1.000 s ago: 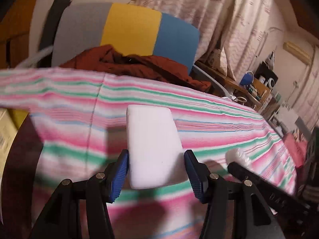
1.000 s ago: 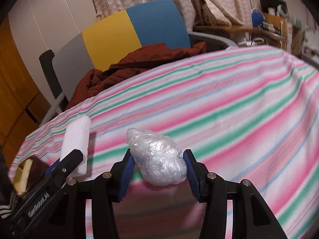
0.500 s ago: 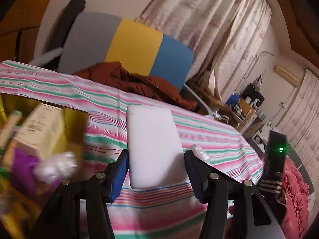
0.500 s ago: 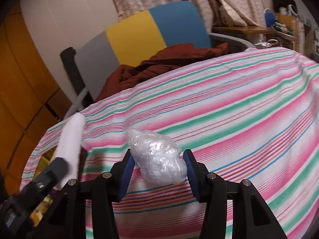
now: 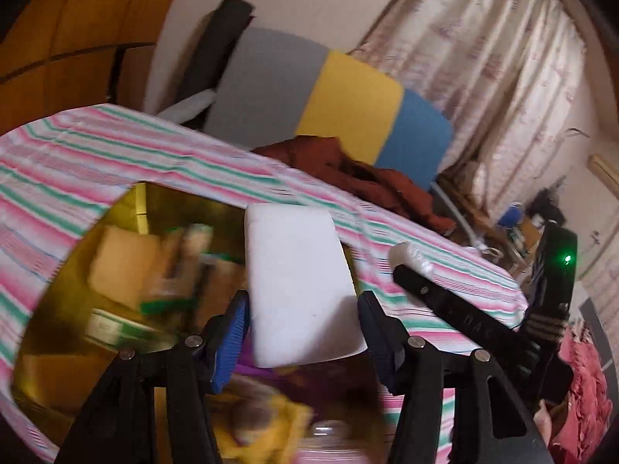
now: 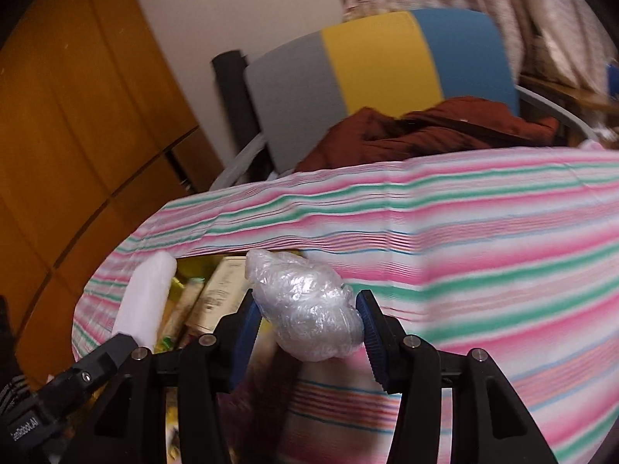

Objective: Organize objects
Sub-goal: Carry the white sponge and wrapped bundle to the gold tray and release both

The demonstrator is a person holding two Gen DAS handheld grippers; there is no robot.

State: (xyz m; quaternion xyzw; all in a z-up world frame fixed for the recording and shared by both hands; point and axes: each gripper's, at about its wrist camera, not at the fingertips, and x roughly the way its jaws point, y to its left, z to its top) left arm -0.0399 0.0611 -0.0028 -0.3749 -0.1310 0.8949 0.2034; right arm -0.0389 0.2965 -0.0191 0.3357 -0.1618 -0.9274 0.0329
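— White, smooth and matte: what is that slab in the left wrist view?

— A rounded rectangular white block [image 5: 300, 290], clamped between the blue ribbed pads of the left claw [image 5: 301, 332]. It hangs above the yellow bin [image 5: 116, 228], whose contents of cartons and packets are blurred. Half a second ago the bin sat only at the left edge; now it fills the space under the block. The striped cloth [image 5: 96, 162] on the table, pink, green and white, wraps around the bin's opening.

— And the other claw there?

— Its black finger shows at right, with the crinkled bundle's tip beyond it.

— The right wrist view?

— The right claw [image 6: 307, 324] is clamped on a wad of crinkled clear plastic wrap [image 6: 305, 309], lumpy and glossy, held at the bin's edge [image 6: 182, 290] over the cloth [image 6: 483, 263]. Earlier only cloth lay beneath it; now boxes show at left. The white block [image 6: 145, 301] appears edge-on beside it. Behind stand a grey, yellow and blue chair [image 6: 371, 62] and a rust-brown jacket [image 6: 445, 123].
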